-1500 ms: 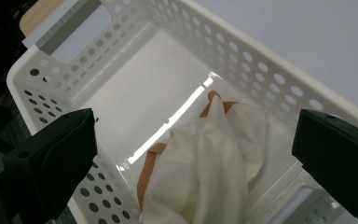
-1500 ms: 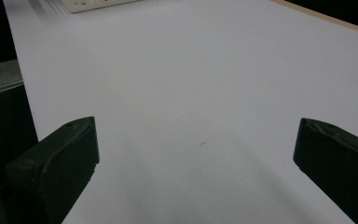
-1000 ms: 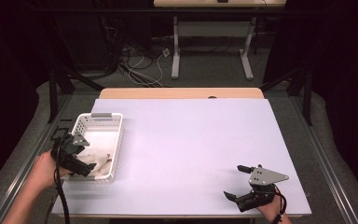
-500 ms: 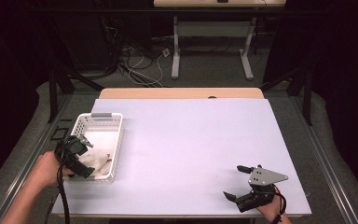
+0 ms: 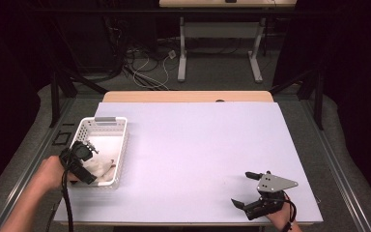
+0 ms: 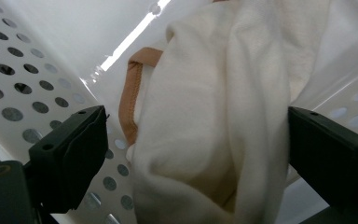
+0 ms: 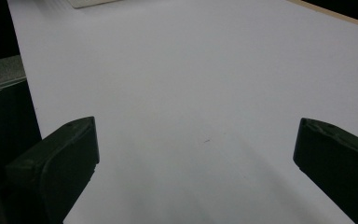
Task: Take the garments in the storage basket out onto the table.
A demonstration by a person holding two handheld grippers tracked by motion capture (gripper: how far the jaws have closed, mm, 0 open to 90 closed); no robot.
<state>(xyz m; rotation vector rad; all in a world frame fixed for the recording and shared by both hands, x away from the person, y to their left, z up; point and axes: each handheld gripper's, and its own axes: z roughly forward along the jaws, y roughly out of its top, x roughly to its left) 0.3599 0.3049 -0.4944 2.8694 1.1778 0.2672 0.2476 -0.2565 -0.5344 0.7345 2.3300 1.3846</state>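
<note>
A white cloth [image 6: 214,116] with a tan hem lies bunched in the near end of the white perforated basket [image 5: 110,119] at the table's left. My left gripper [image 6: 196,140] reaches down into the basket, and the cloth [image 5: 100,169] sits between its jaws. These jaws have just been closing. The right jaw touches the cloth's edge, while a gap still shows at the left jaw. Near the front right of the table my right gripper [image 5: 242,189] rests open, with only bare tabletop between its jaws [image 7: 196,140].
The white table sheet [image 5: 198,154] covers most of the tabletop, with a wooden strip [image 5: 188,96] along the far edge. Desk legs and cables stand on the floor beyond. The basket's perforated walls [image 6: 18,74] close in around the left gripper.
My left gripper has shifted a little toward the near end of the basket and down onto the cloth. The right gripper has stayed put.
</note>
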